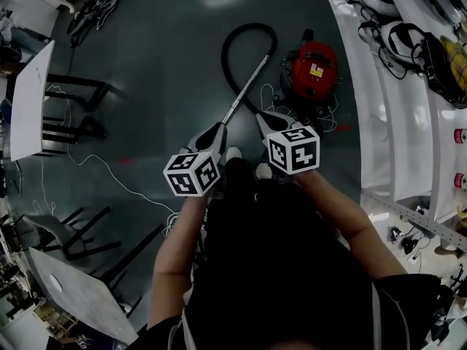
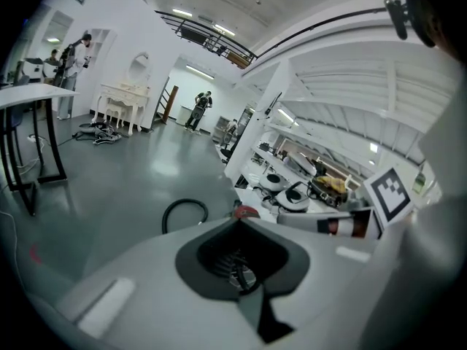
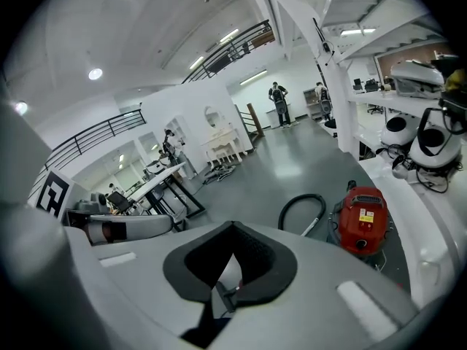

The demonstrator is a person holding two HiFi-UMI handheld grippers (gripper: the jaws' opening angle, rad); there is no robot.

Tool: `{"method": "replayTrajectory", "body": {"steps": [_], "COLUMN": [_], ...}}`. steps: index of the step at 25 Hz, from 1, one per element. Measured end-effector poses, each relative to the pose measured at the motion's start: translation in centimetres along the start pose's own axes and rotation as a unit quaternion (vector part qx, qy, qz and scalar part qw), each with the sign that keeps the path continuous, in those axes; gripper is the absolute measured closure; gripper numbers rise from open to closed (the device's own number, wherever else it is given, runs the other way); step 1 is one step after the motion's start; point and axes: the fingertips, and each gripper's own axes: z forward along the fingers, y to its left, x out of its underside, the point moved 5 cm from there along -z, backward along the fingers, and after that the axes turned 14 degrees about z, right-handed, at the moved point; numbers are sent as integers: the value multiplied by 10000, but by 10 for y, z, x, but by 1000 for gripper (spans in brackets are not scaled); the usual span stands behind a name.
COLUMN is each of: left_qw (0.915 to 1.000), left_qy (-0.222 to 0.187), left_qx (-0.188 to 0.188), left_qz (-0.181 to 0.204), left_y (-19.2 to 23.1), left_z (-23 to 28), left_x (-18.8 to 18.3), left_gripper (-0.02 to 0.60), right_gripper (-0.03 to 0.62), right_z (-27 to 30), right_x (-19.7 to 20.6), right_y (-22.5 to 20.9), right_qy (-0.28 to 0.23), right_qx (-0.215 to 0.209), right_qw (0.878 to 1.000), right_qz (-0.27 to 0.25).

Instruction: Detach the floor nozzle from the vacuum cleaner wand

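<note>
Forearms [image 1: 174,248] hold the left gripper [image 1: 216,131] and right gripper [image 1: 263,120] closed and empty over the wand [image 1: 249,83], which slants past the red vacuum [image 1: 314,68] toward the shoes [image 1: 233,154]. Its nozzle seems hidden beneath them. Best to open both, grip either side of the joint and pull straight.

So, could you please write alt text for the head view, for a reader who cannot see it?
Seen from above, a person holds a shut, empty claw in each hand, left claw and right claw, over a dark floor. Beyond them sits a red vacuum cleaner with a looped black hose and a metal wand slanting toward the claws.
</note>
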Motion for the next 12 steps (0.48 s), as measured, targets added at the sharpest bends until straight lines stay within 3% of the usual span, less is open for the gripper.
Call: {"method": "replayTrajectory", "body": {"steps": [12], "left_qw": [9991], "left_qy": [70], "left_qx": [413], "left_qz": [98], "left_y": [77], "left_z": [26], "left_x": [-34], "left_gripper": [572], "right_gripper": [599], "right_z": [59], "right_x": [-30], "right_y": [32], "right_qy": [-100], "right_qx": [383], "right_qw": [9992], "right_qz": [104]}}
